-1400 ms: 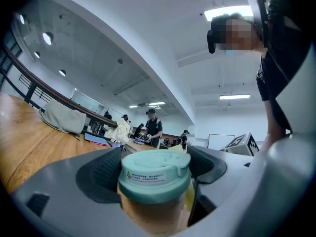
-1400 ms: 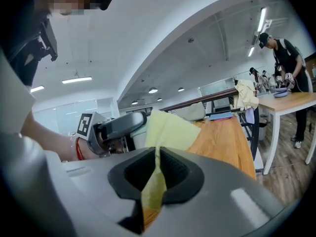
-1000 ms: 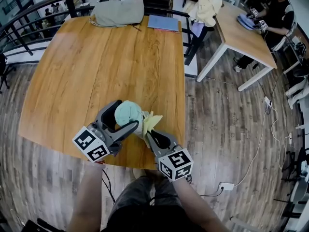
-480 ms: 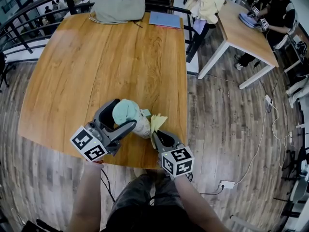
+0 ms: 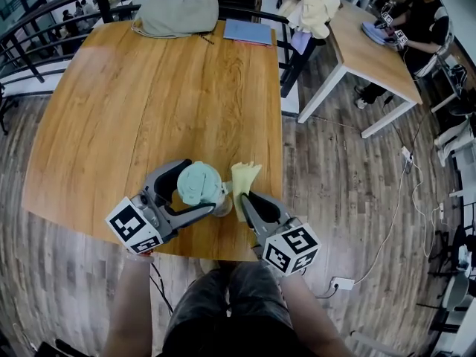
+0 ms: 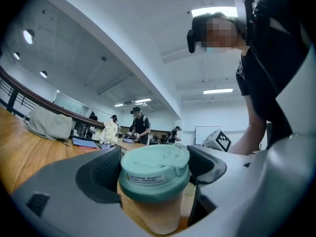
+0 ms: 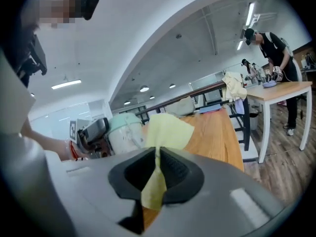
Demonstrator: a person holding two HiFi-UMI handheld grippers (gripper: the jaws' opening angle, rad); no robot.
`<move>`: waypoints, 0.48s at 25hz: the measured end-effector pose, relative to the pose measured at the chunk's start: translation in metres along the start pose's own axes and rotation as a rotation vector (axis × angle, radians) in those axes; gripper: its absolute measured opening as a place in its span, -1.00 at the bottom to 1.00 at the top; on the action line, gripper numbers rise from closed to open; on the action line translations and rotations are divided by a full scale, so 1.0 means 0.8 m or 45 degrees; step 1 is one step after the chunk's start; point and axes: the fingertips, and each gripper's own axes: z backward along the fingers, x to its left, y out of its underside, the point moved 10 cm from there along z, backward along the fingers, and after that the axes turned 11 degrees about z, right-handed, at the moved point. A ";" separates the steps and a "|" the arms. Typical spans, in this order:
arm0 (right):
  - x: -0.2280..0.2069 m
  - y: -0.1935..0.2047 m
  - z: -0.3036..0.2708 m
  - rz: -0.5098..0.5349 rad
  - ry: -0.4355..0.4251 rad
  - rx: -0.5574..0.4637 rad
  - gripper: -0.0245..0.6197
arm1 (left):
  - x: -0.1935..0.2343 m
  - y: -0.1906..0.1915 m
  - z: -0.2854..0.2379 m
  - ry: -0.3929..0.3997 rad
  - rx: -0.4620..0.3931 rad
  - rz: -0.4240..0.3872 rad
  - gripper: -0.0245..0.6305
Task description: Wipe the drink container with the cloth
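A drink cup with a mint-green lid [image 5: 198,184] stands clamped between the jaws of my left gripper [image 5: 195,190] near the front edge of the wooden table [image 5: 149,95]. In the left gripper view the cup [image 6: 155,177] fills the gap, with a dark pad pressed on each side. My right gripper [image 5: 245,197] is shut on a pale yellow cloth [image 5: 244,178], which sticks up just right of the cup with a small gap between them. In the right gripper view the cloth [image 7: 167,131] is pinched between the jaws, and the cup [image 7: 124,132] shows to its left.
A grey bag [image 5: 175,13] and a blue notebook [image 5: 250,32] lie at the table's far edge, along a dark railing [image 5: 44,21]. To the right stands a second table [image 5: 368,50] with clothing [image 5: 315,6] and a person [image 5: 416,17] working at it. Cables [image 5: 394,222] run across the wooden floor.
The right gripper has drawn the cloth off the cup's side and moved a little right. The left gripper has shifted the cup slightly, so its lid now faces up.
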 end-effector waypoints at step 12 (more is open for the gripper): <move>-0.047 -0.056 -0.028 -0.082 -0.445 0.008 -0.81 | -0.057 0.005 -0.035 -0.020 0.220 -0.150 0.33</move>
